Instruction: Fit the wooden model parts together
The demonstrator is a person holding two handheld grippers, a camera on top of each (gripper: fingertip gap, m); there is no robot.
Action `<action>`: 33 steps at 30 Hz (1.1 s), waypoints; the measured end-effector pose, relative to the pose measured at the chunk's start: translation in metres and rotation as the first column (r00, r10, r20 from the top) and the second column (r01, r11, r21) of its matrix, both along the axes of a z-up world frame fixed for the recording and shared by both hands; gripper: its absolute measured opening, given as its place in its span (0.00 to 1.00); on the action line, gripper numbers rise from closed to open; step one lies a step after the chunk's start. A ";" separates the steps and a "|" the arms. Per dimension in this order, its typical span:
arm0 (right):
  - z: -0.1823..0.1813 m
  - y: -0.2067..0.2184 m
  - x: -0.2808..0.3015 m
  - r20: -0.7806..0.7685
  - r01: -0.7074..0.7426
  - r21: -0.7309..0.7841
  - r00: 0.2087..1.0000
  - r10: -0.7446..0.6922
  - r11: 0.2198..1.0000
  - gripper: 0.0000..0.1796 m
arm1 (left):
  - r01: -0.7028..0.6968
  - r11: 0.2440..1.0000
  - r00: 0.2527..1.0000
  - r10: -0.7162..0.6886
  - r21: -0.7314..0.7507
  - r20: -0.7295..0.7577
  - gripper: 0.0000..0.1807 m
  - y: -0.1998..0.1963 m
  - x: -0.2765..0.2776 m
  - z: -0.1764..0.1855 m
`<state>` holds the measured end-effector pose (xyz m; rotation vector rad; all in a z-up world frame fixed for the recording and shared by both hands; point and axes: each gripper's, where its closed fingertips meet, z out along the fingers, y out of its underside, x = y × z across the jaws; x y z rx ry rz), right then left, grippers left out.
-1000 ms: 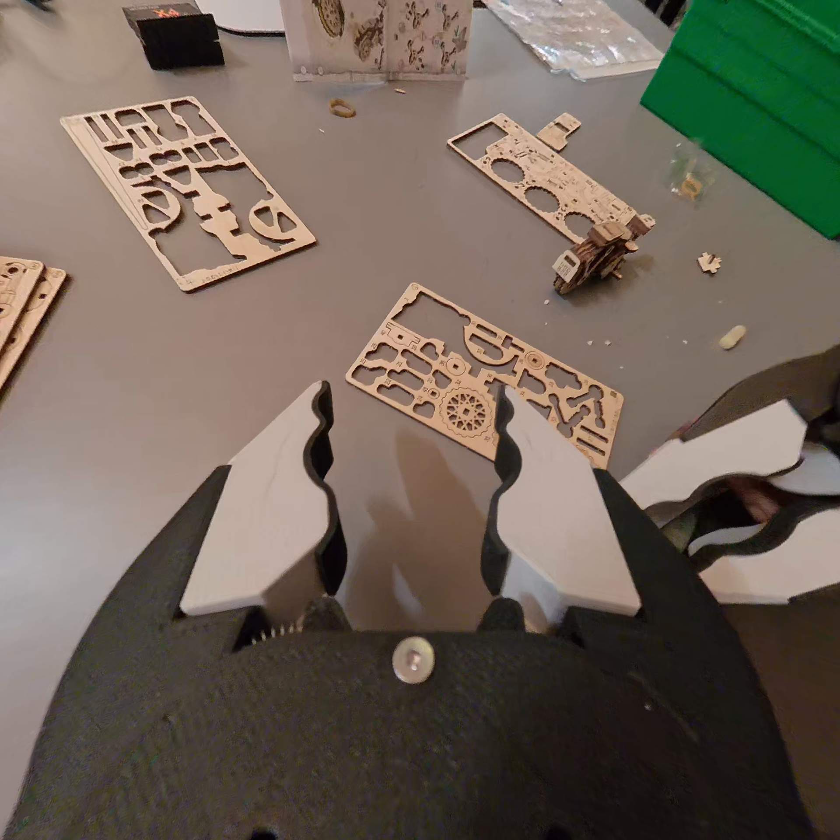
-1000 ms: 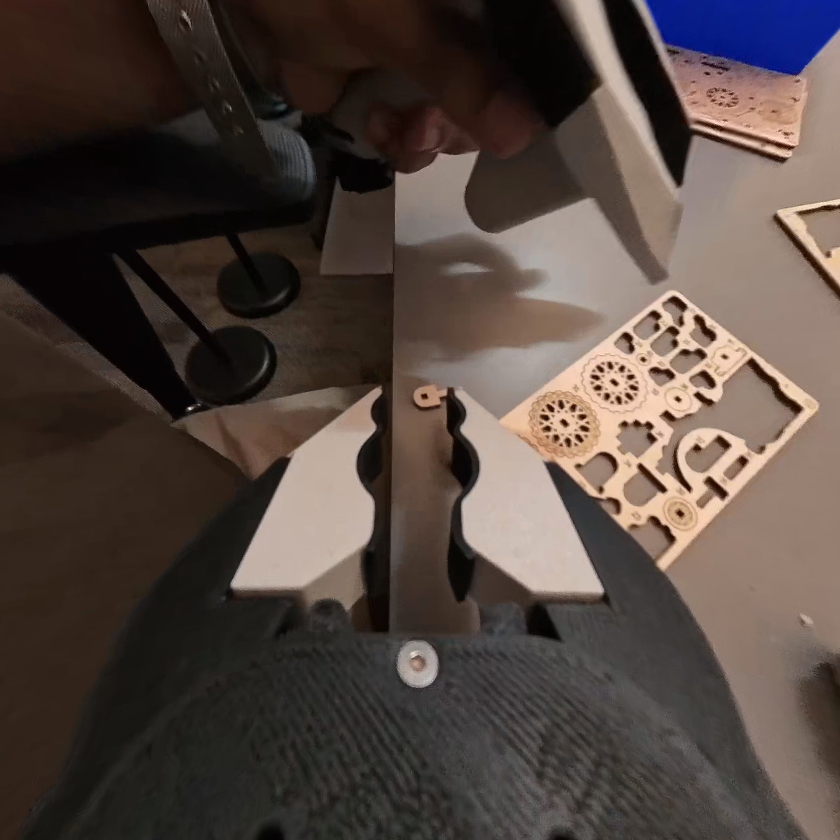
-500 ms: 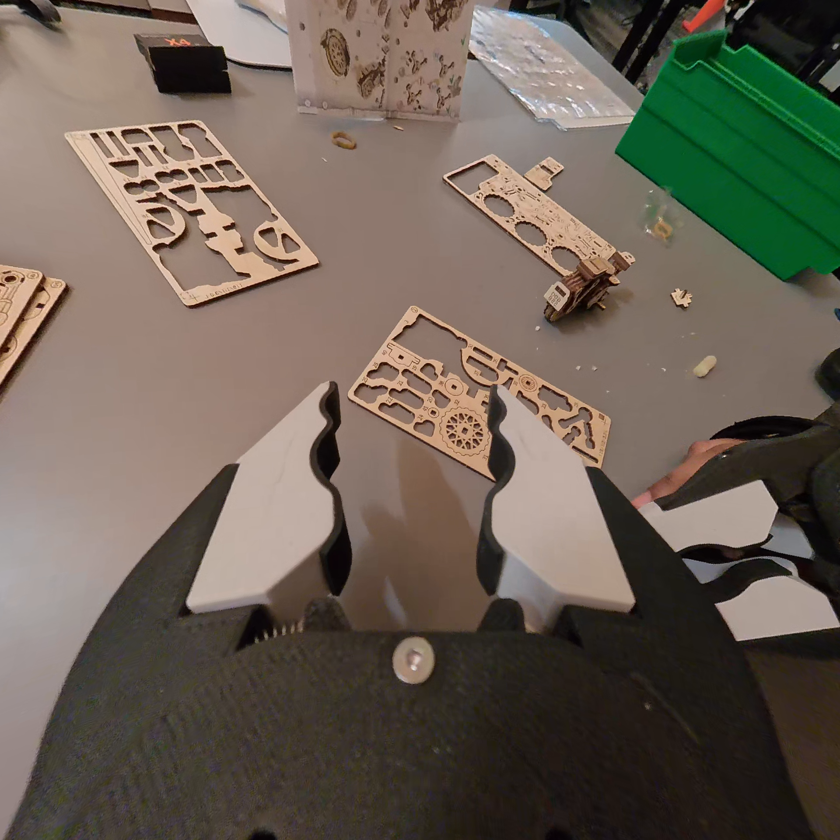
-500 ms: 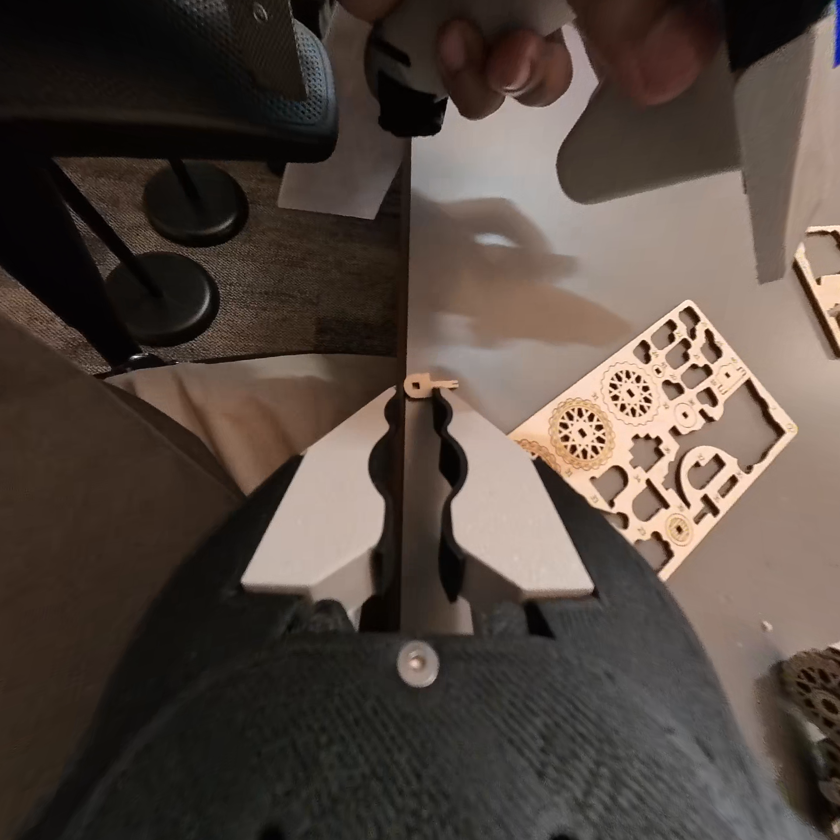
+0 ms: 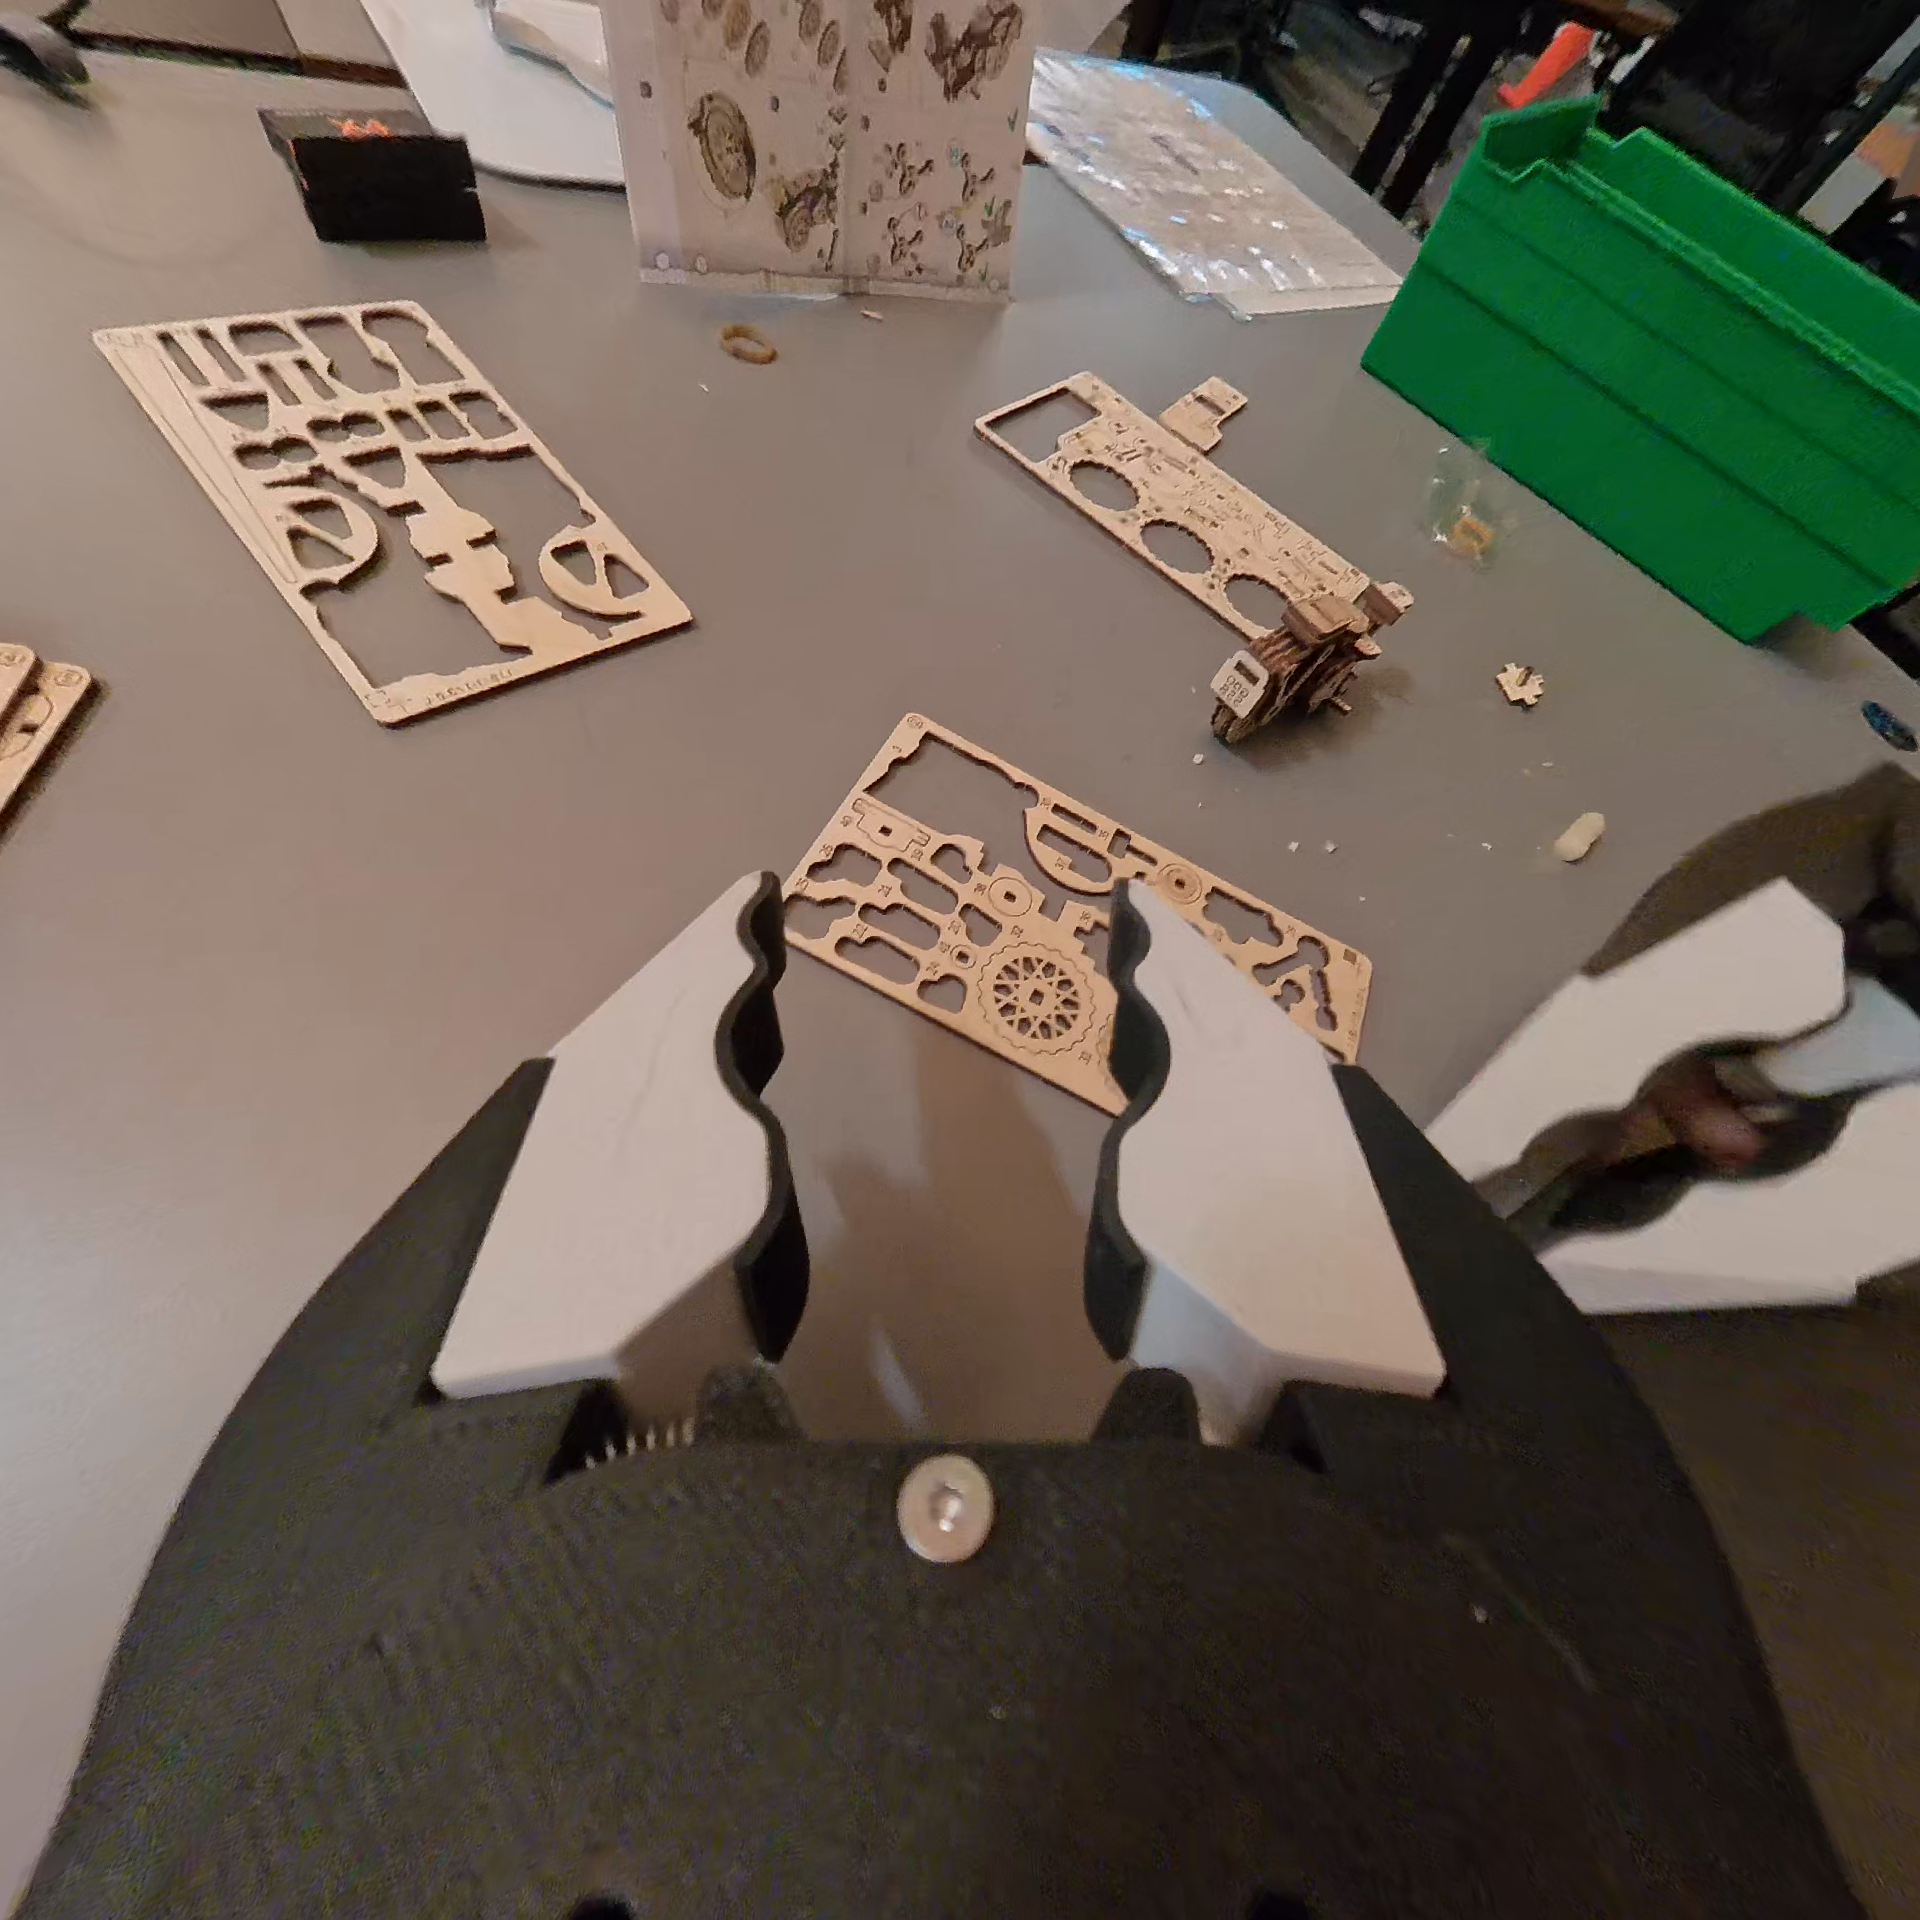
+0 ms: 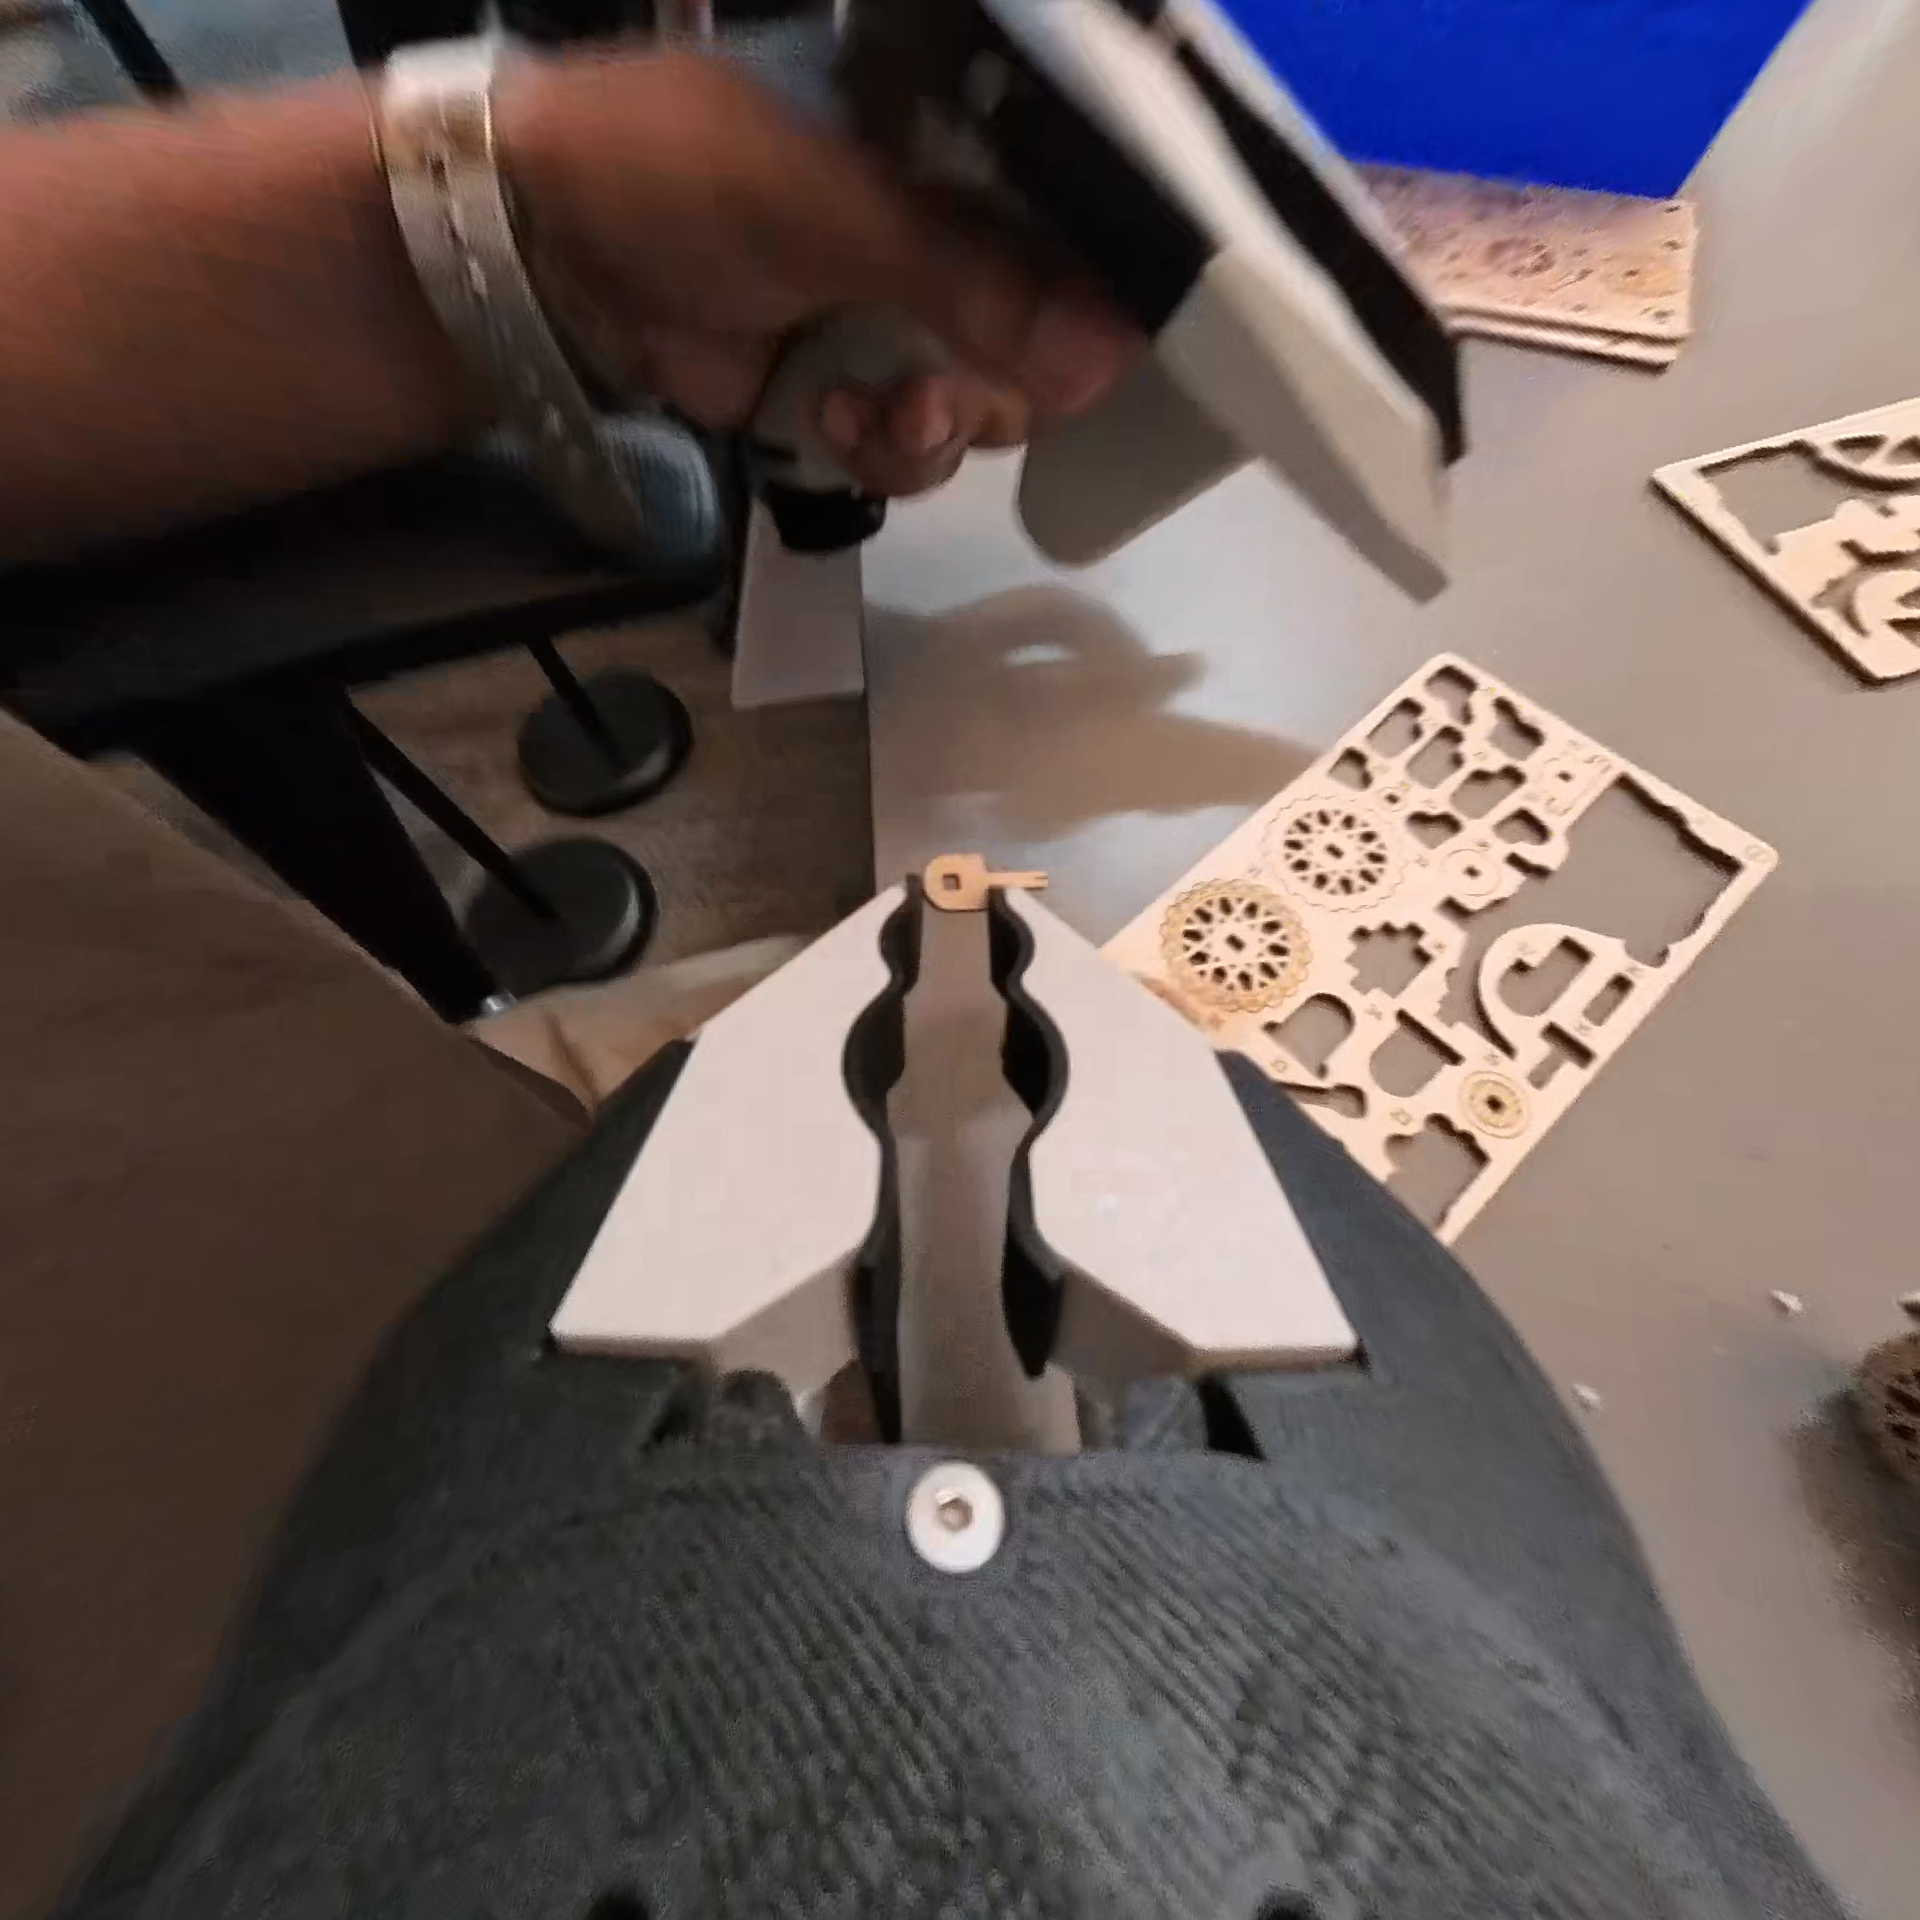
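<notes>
Blurred left gripper, part-built model cut off at frame edge.

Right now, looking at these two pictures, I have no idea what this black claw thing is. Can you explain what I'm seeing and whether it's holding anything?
Each picture comes from a camera mounted on a hand-held two-finger gripper, looking forward along its fingers; a person holds one in each hand. In the left wrist view, the left gripper is open and empty above a grey table. On the table lie flat wooden part sheets, the nearest with a gear cut in it, a small half-built wooden model and a green bin. In the right wrist view, the right gripper pinches a tiny key-shaped wooden piece at its fingertips. The person's hand shows holding the left gripper.
</notes>
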<state>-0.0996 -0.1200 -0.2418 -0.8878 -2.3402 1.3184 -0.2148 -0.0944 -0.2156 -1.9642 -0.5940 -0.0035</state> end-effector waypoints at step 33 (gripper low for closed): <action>0.085 0.202 0.025 0.270 0.274 -0.830 0.960 -0.080 0.486 0.06 | 0.418 0.895 0.870 -0.346 0.153 -0.351 0.19 0.166 0.109 0.034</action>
